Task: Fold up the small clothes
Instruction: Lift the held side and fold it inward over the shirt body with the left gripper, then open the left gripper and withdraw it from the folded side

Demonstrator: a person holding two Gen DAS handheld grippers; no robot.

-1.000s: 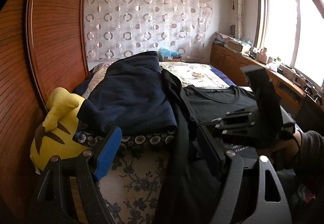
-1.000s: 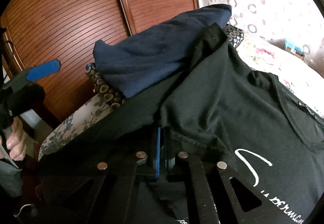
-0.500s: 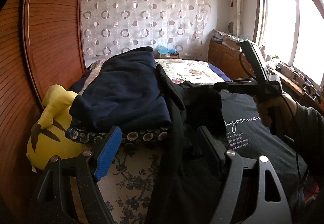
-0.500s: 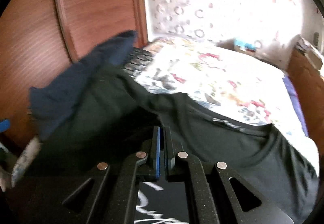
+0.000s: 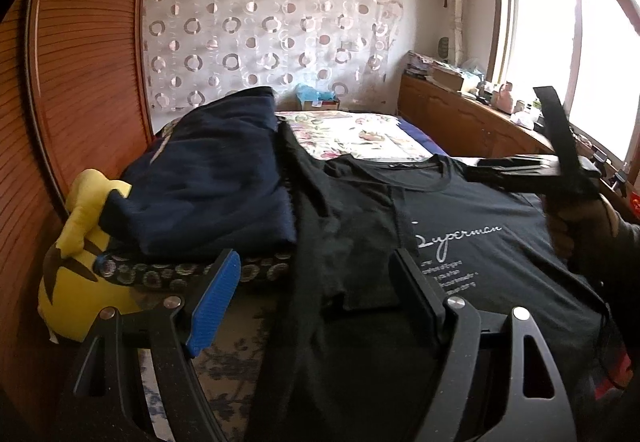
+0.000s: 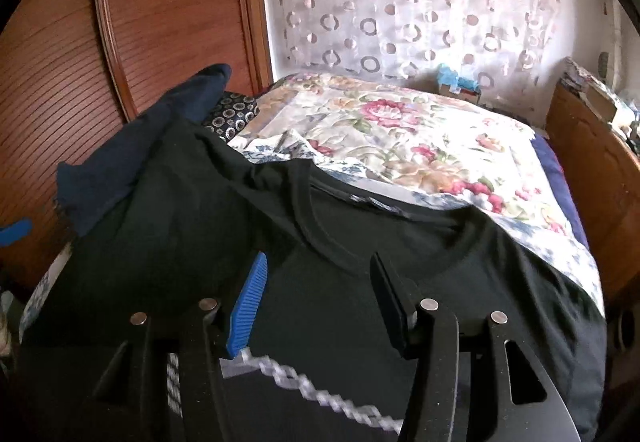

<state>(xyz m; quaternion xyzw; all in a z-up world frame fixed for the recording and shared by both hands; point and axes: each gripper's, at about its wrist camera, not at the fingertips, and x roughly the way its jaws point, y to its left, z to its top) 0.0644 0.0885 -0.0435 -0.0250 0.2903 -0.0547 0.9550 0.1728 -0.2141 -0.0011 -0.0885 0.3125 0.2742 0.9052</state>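
A black T-shirt (image 5: 492, 210) with white lettering lies spread on the bed, its left sleeve folded inward over the chest (image 5: 352, 226). The same T-shirt (image 6: 360, 242) fills the right wrist view, neckline facing away. My left gripper (image 5: 316, 282) stands open above the shirt's left edge, nothing between its fingers. My right gripper (image 6: 320, 294) hovers over the chest with its jaws opening and nothing between them. In the left wrist view the right gripper (image 5: 476, 164) is held in a hand at the right, near the collar.
A folded navy garment (image 5: 216, 178) lies on a circle-patterned pillow (image 5: 168, 274) to the left, with a yellow plush toy (image 5: 76, 266) beside it. The floral bedspread (image 6: 400, 134) stretches beyond. A wooden wardrobe (image 5: 80, 82) stands left, a cabinet (image 5: 472, 122) right.
My right gripper carried the sleeve inward across the shirt, opened and let it go, then swung up toward the collar. The sleeve now lies folded on the chest. The left gripper drifted slightly.
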